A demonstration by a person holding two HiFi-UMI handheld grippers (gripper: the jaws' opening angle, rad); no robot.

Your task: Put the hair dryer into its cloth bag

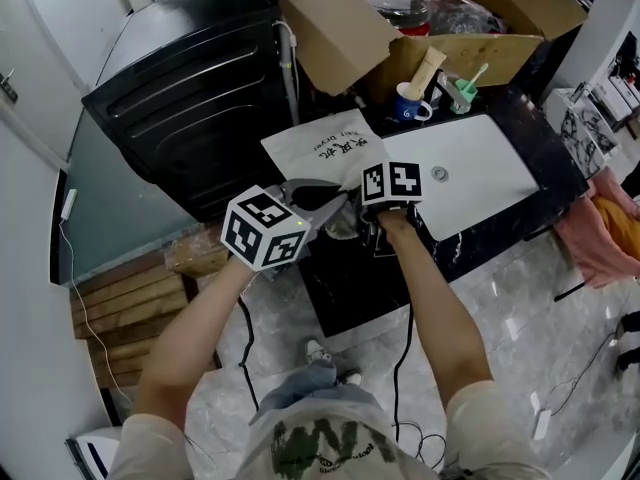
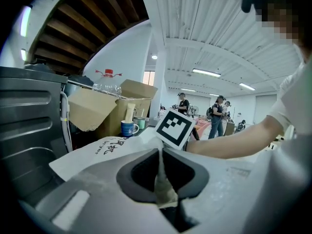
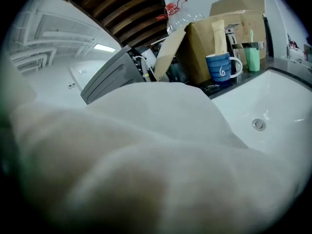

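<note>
Fabric of the cloth bag (image 3: 146, 155) swamps the right gripper view, so whether the right gripper (image 1: 388, 193) grips anything cannot be told. The left gripper (image 2: 160, 162) has its jaws pinched together on a fold of the bag's edge. No view shows the hair dryer; it may sit under the cloth. Doing this well likely means holding the mouth taut and wide above the dark surface (image 1: 360, 288), clear of the sink (image 1: 480, 168), mug (image 1: 408, 106) and cardboard box (image 1: 340, 38) beyond.
</note>
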